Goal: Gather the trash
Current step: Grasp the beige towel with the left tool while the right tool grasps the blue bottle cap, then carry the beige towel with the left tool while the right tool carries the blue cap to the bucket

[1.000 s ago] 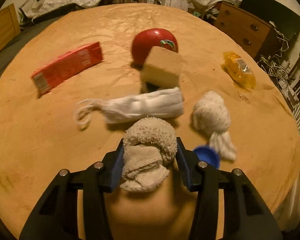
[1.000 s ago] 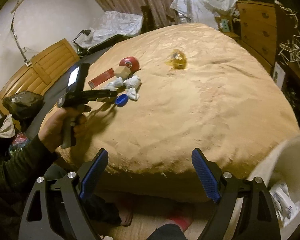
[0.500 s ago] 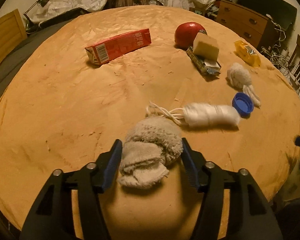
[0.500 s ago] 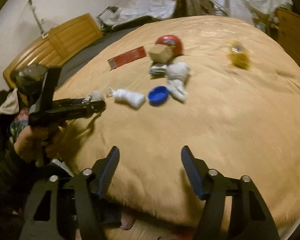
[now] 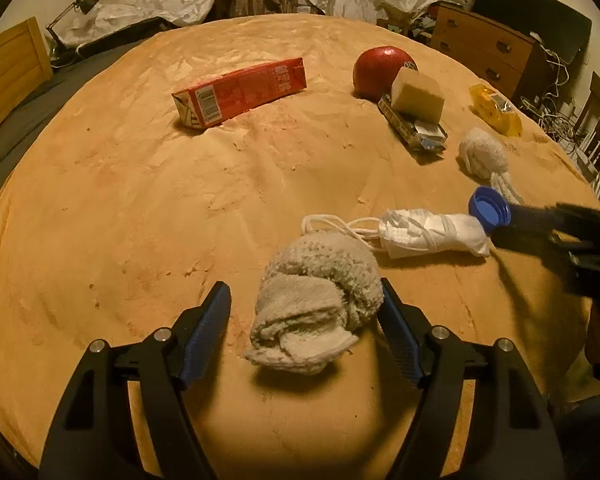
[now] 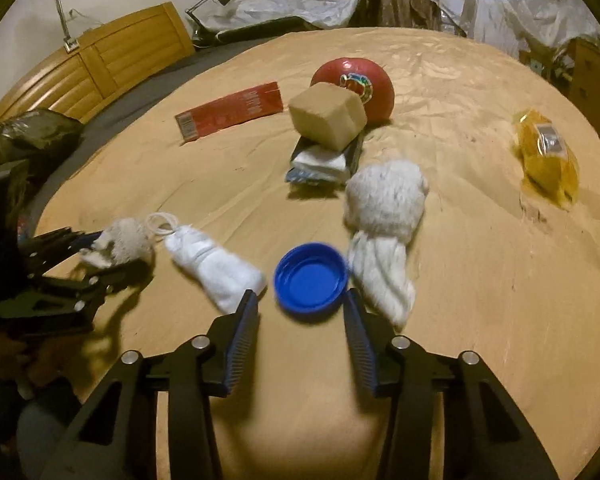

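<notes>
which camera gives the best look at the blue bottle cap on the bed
The right wrist view. The blue bottle cap lies open side up just ahead of the closing right gripper, whole though slightly blurred. The left wrist view shows it small near the right edge, partly covered by the right gripper's fingers.

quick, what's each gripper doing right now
Left gripper: opening, beige rolled sock lying loose between its jaws.
Right gripper: closing around the blue bottle cap, not gripping yet.

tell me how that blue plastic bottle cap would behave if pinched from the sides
The round blue plastic bottle cap lies open side up on the soft tan bedspread. It is probably light and rigid. Its thin rounded rim may slip or flip between the closing right hand-held gripper, whose pads aren't touching it yet.
</notes>
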Motion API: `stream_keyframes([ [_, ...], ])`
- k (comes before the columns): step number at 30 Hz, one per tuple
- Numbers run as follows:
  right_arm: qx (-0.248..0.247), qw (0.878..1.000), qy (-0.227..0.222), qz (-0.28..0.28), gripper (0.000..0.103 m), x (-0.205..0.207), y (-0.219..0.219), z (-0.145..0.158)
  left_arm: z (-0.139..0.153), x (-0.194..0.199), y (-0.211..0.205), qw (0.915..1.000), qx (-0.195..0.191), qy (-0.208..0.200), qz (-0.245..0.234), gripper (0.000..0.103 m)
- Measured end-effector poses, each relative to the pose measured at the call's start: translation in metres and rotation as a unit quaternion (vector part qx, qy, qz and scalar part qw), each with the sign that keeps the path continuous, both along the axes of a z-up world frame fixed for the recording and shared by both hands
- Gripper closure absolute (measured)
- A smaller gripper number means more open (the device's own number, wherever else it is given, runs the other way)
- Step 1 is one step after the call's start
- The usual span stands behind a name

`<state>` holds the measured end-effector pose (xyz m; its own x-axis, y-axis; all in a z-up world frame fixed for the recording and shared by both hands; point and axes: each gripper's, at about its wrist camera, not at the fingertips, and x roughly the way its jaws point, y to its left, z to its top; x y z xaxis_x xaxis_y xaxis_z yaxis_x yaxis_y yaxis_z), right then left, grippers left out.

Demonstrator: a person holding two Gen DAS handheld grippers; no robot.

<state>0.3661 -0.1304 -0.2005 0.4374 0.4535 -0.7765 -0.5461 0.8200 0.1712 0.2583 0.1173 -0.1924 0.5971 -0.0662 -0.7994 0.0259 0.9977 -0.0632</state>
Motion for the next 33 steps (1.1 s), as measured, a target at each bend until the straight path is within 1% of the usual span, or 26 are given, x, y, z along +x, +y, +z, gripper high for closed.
stream_keyframes([
  [4, -0.008, 1.0, -0.011, 0.0, 0.058, 0.009, 0.008, -0.002, -0.002, 0.003, -0.003, 1.0, 0.008, -0.003, -0.002, 0.033],
  [6, -0.007, 1.0, -0.013, 0.006, 0.055, 0.011, 0.011, -0.002, -0.002, 0.005, -0.004, 1.0, 0.008, -0.004, -0.002, 0.033],
  [8, -0.016, 1.0, -0.018, 0.009, 0.055, 0.012, 0.015, -0.003, -0.002, 0.008, -0.005, 1.0, 0.008, -0.005, -0.001, 0.032],
  [11, -0.033, 0.999, -0.032, 0.002, 0.061, 0.012, 0.017, -0.004, -0.002, 0.012, -0.004, 1.0, 0.006, -0.005, 0.003, 0.032],
  [14, -0.037, 0.999, -0.038, 0.002, 0.061, 0.001, 0.013, -0.004, -0.002, 0.011, -0.004, 0.9999, 0.008, -0.008, 0.008, 0.033],
  [17, -0.041, 0.998, -0.045, 0.001, 0.061, -0.01, 0.008, -0.005, -0.004, 0.009, -0.006, 0.9997, 0.017, -0.015, 0.013, 0.037],
  [21, -0.036, 0.998, -0.049, -0.01, 0.062, -0.02, 0.001, -0.005, -0.003, 0.004, -0.01, 0.9993, 0.022, -0.024, 0.019, 0.052],
  [22, -0.034, 0.998, -0.05, -0.013, 0.062, -0.023, -0.001, -0.004, -0.003, 0.003, -0.011, 0.9992, 0.024, -0.026, 0.021, 0.054],
  [27, -0.007, 0.997, -0.063, -0.037, 0.062, -0.041, -0.019, 0.012, 0.005, -0.007, -0.011, 0.9988, 0.016, -0.031, 0.035, 0.057],
  [30, 0.015, 0.995, -0.086, -0.051, 0.062, -0.062, -0.031, 0.034, 0.022, -0.019, -0.014, 0.9976, 0.018, -0.053, 0.04, 0.057],
  [33, 0.031, 0.991, -0.114, -0.059, 0.062, -0.084, -0.04, 0.057, 0.052, -0.037, -0.025, 0.9949, 0.019, -0.09, 0.04, 0.057],
])
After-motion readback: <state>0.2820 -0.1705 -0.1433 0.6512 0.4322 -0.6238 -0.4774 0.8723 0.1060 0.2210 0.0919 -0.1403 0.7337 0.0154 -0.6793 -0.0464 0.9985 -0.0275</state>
